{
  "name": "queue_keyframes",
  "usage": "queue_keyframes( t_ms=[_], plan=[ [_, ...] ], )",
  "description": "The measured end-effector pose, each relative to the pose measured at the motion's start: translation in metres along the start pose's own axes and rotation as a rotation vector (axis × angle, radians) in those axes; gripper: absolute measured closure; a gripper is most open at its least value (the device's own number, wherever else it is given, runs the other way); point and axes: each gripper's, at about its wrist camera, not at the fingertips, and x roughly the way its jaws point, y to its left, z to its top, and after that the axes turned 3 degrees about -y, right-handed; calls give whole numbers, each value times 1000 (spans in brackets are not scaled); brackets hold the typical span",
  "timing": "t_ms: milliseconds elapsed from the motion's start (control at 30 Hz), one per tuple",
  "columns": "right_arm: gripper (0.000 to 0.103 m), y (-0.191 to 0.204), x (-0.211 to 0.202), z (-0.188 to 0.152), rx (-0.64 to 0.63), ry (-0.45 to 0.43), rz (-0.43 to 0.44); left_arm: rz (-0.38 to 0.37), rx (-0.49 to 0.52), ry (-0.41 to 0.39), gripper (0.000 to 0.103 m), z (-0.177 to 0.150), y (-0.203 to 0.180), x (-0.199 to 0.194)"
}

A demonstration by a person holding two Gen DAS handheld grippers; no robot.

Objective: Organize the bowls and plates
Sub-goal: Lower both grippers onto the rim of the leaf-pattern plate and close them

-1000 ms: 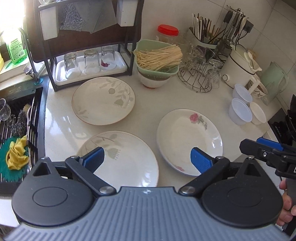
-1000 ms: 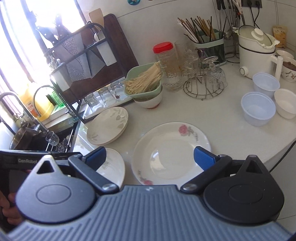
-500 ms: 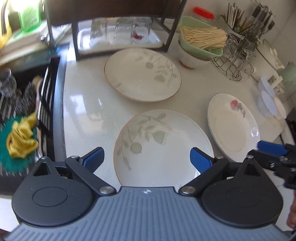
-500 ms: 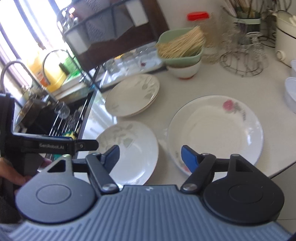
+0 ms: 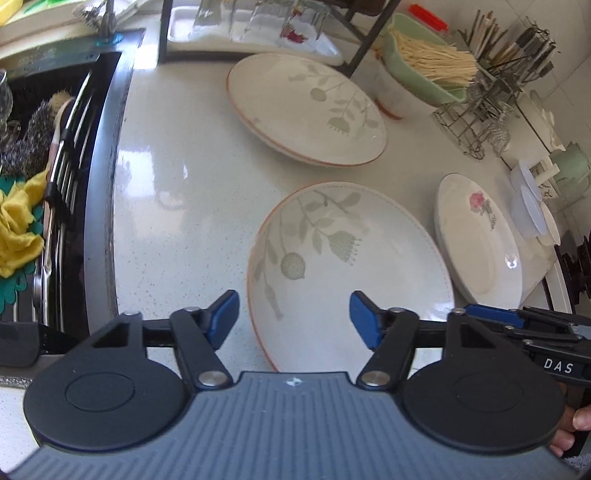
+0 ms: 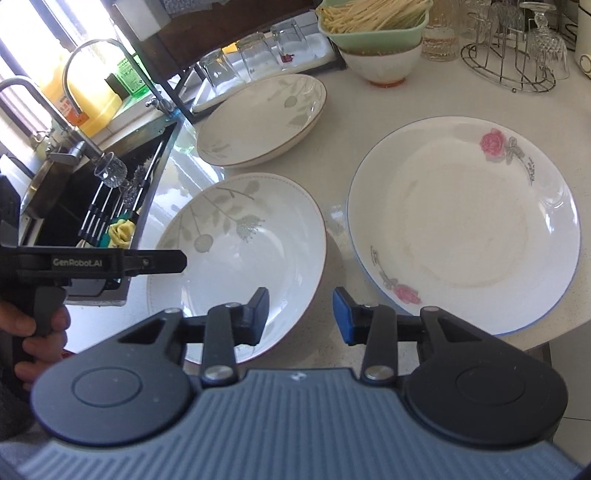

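From my left wrist camera, the left gripper (image 5: 294,314) has its fingers spread wide with nothing between them, hovering over the near rim of the leaf-pattern plate (image 5: 351,273) on the white counter (image 5: 177,192). A second leaf plate (image 5: 303,107) lies farther back, just in front of the dark rack (image 5: 354,48), and the rose plate (image 5: 480,240) lies to the right, close beside the near plate. The sink (image 5: 44,177) holds a yellow cloth (image 5: 18,229). At the far right the right gripper (image 5: 517,325) shows edge-on. From my right wrist camera, the right gripper (image 6: 300,314) is partly spread and holds nothing; its left finger sits over the near plate's (image 6: 240,266) right edge, the right finger over the gap next to the rose plate (image 6: 465,221). Whether either pad touches china I cannot tell. Behind, a green bowl (image 6: 373,33) of pale sticks is stacked in a white bowl (image 6: 382,64).
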Motion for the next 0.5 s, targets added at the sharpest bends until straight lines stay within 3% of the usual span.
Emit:
queue_keyframes(
  t_ms=[100, 233, 333, 433, 500],
  plan=[
    [63, -3, 4, -3, 11, -27, 43, -26, -49, 10, 49, -1, 11, 6],
    [63, -5, 11, -2, 20, -46, 12, -15, -64, -3, 57, -1, 16, 8],
    [64, -14, 14, 1, 98, -62, 10, -19, -59, -18, 66, 1, 17, 9],
    [78, -19, 19, 1, 132, -67, 7, -26, -50, -29, 74, 3, 18, 11],
    [79, -19, 23, 0, 137, -66, 8, -26, -36, -36, 76, 5, 18, 12]
  ],
)
